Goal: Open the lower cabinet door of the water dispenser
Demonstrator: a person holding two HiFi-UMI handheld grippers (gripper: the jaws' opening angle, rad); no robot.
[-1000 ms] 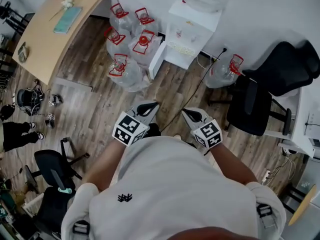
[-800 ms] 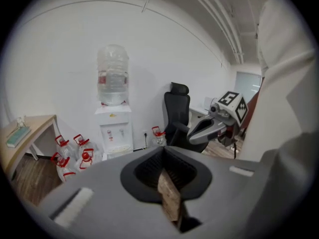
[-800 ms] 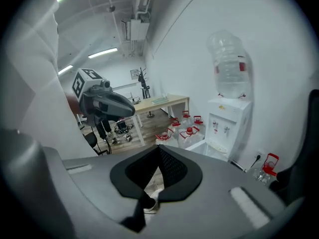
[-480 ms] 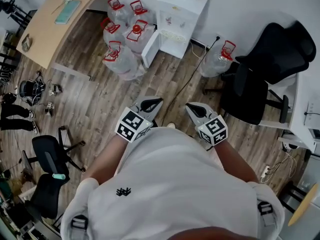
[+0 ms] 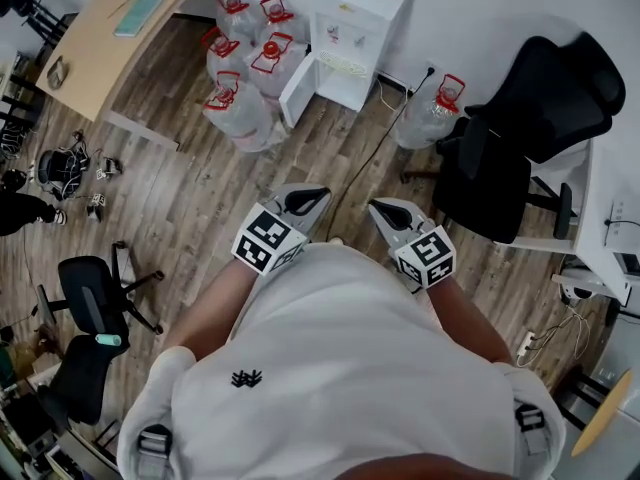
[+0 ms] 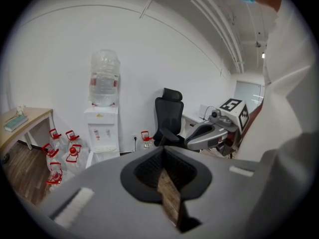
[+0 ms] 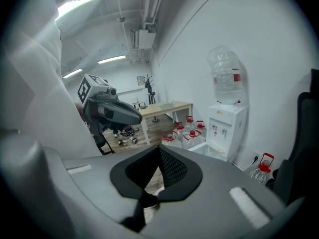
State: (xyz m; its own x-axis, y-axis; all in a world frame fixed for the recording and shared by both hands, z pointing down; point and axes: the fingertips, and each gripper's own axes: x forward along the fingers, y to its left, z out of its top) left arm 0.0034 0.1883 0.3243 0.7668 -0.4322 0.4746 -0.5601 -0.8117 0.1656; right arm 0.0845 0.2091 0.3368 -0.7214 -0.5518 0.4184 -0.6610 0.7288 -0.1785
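Hazards, as I judge them, by size. The black office chair (image 5: 520,158) stands on the right tongs' side of the floor (image 5: 190,198) and could catch that arm if I approach wide. The cluster of red-capped bottles (image 5: 245,88) crowds the water dispenser (image 5: 350,43) on its left flank, so a door swung hard could strike or topple one. The dark cable (image 5: 365,173) runs from the wall socket across the floor toward my feet, along the line of approach, and could snag a foot. The lower cabinet door (image 5: 297,90) seems to stand already swung out toward the bottles, though I cannot be sure, and any further pull would push it into them. The left tongs (image 5: 312,196) and right tongs (image 5: 378,208) are each drawn together to a slit and hold nothing, so unless they are spread they would glance off the door edge. Position: the dispenser stands at the floor's far edge against the wall. It is well apart from both tongs, ahead of them and slightly to the left tongs' side, and its door is on its left flank.
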